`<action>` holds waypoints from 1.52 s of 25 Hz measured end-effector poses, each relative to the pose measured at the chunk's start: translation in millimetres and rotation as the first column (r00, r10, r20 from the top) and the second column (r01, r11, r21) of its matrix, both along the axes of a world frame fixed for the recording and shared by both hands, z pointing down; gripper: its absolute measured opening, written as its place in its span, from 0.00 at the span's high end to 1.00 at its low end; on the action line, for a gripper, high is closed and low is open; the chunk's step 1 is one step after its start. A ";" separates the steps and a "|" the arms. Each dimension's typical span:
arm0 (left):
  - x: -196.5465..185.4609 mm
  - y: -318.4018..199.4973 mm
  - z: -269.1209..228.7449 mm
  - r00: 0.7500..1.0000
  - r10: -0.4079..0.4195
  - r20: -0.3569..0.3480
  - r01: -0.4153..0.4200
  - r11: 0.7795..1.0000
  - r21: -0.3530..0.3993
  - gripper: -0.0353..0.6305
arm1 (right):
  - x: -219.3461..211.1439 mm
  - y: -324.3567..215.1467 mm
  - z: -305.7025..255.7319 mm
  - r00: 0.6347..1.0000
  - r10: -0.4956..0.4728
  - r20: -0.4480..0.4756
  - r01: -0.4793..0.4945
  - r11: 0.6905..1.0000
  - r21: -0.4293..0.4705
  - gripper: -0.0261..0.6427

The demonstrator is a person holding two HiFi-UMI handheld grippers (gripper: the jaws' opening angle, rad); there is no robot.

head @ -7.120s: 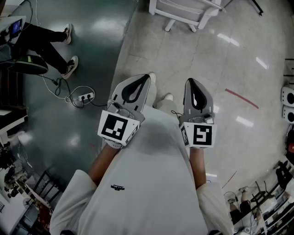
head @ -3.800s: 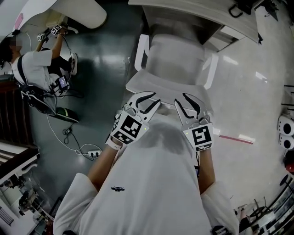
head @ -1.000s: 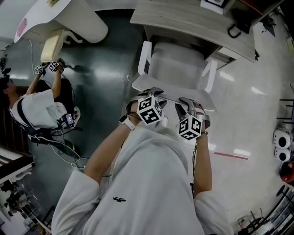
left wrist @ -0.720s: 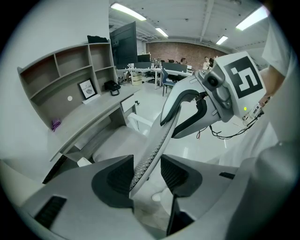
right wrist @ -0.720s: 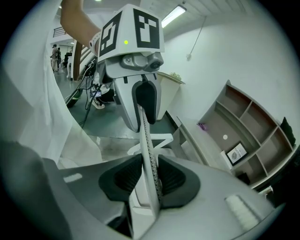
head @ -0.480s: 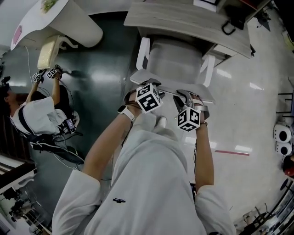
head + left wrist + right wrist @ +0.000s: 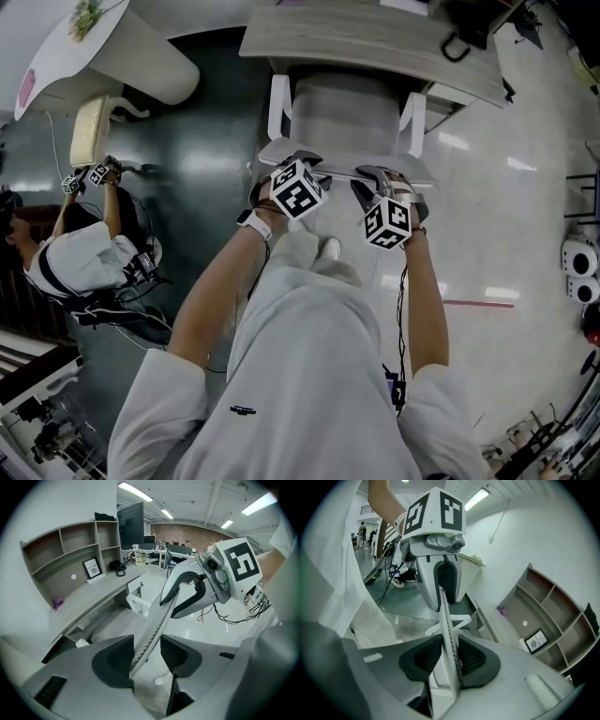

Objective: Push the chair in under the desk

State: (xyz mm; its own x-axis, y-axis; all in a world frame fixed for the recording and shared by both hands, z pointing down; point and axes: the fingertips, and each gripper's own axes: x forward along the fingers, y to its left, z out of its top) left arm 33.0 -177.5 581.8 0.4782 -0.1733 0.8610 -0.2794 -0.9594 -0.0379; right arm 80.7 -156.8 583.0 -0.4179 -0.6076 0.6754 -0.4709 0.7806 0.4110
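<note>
My 2 grippers sit side by side on the chair's (image 7: 345, 112) backrest (image 7: 345, 172). The left gripper (image 7: 298, 161) and right gripper (image 7: 371, 180) each have their jaws closed on its thin top edge. The chair faces the desk (image 7: 375, 42) with its seat partly beneath. The backrest's long edge runs parallel to the desk front.

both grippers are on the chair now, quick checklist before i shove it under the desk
1. Left gripper fingers closed on the backrest: ok.
2. Right gripper fingers closed on the backrest: ok.
3. Chair lined up with the desk opening: ok, looks centred.
4. Armrests clear the desk edge: cannot tell.
5. Anything blocking under the desk: cannot tell, hidden.
6. Chair fully in: not ok, backrest and armrests are outside the desk.
</note>
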 end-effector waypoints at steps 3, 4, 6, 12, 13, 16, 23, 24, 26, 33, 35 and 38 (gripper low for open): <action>3.7 -9.2 -0.9 1.000 -0.008 -0.009 0.008 0.999 0.032 0.68 | 3.8 -10.3 0.0 1.000 0.004 0.007 -0.004 1.000 -0.003 0.78; 4.9 -12.4 -1.3 1.000 -0.008 -0.013 0.009 0.999 0.041 0.68 | 5.1 -13.8 -0.2 1.000 0.006 0.010 -0.006 1.000 -0.010 0.78; 7.5 -19.6 -1.4 1.000 -0.013 -0.018 0.014 0.998 0.053 0.68 | 8.0 -21.2 -0.1 1.000 0.005 0.014 -0.005 1.000 -0.019 0.77; 13.2 -39.1 -1.6 1.000 -0.012 -0.017 0.013 0.997 0.082 0.68 | 13.3 -40.7 -1.4 0.999 0.019 0.028 -0.017 0.998 -0.066 0.77; 12.4 -40.8 -1.4 1.000 -0.008 -0.015 0.009 0.997 0.080 0.68 | 12.4 -42.5 -1.1 0.999 0.025 0.028 -0.022 0.997 -0.074 0.77; 10.0 -41.0 -1.6 1.000 0.007 -0.008 -0.007 0.997 0.077 0.68 | 10.3 -42.9 -0.3 0.999 0.038 0.029 -0.035 0.995 -0.090 0.77; 3.9 -29.6 1.0 0.999 0.044 -0.011 -0.043 0.994 0.098 0.68 | 3.3 -29.4 0.9 0.997 0.071 0.036 -0.067 0.992 -0.107 0.77; 3.1 -29.3 1.1 0.999 0.050 -0.011 -0.048 0.994 0.101 0.68 | 2.4 -28.6 0.9 0.997 0.074 0.032 -0.071 0.993 -0.095 0.77; 1.1 -31.9 0.1 0.999 0.049 -0.018 -0.047 0.993 0.112 0.68 | 0.6 -30.9 0.7 0.997 0.073 0.022 -0.071 0.995 -0.077 0.77; 1.6 -50.6 0.6 0.999 0.032 -0.023 -0.029 0.993 0.115 0.67 | 0.5 -49.5 1.7 0.997 0.077 0.021 -0.075 0.994 -0.075 0.77; 1.8 -60.1 1.0 0.999 0.014 -0.034 -0.010 0.993 0.117 0.67 | 0.3 -58.6 2.0 0.997 0.078 0.018 -0.077 0.995 -0.069 0.77; 4.8 -73.2 0.8 0.999 0.000 -0.042 0.005 0.992 0.122 0.66 | 3.1 -71.1 1.7 0.997 0.080 0.015 -0.079 0.995 -0.059 0.77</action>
